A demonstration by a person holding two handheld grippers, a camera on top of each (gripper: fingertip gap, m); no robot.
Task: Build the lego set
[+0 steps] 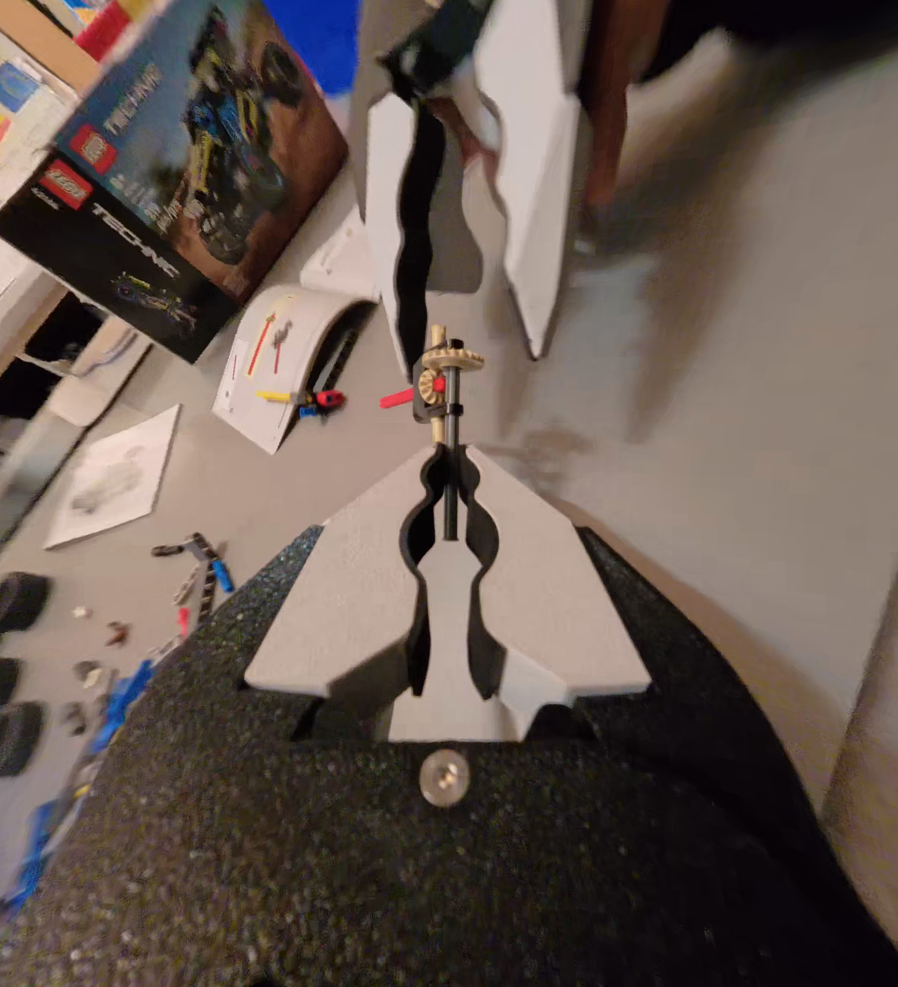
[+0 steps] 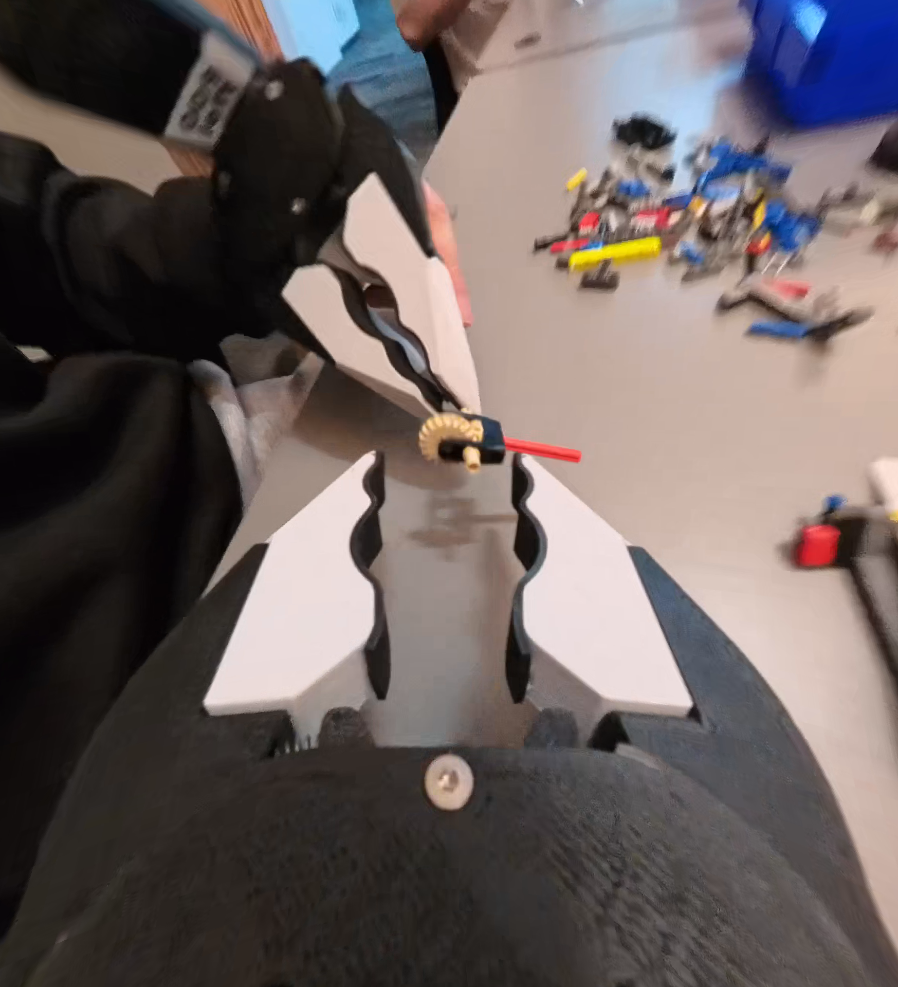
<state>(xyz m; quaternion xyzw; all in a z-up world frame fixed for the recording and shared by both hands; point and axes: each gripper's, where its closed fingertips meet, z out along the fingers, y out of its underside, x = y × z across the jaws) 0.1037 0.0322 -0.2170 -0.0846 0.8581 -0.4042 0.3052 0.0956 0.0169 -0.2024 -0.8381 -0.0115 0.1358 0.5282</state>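
Grey-fingered left gripper (image 1: 449, 454) is pinching the black axle of a small gear assembly (image 1: 444, 382) above the table (image 1: 703, 374), the right gripper (image 2: 446, 467) is spreading just before it, and farther off a printed set box (image 1: 169, 176) is standing.

Grey table (image 2: 649, 427), loose lego pieces (image 2: 703, 224), open booklet (image 1: 286, 368), seemingly tyres (image 1: 8, 694)

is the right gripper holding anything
No, the right gripper has its jaws spread wide and empty; the gear assembly hangs from the left gripper.
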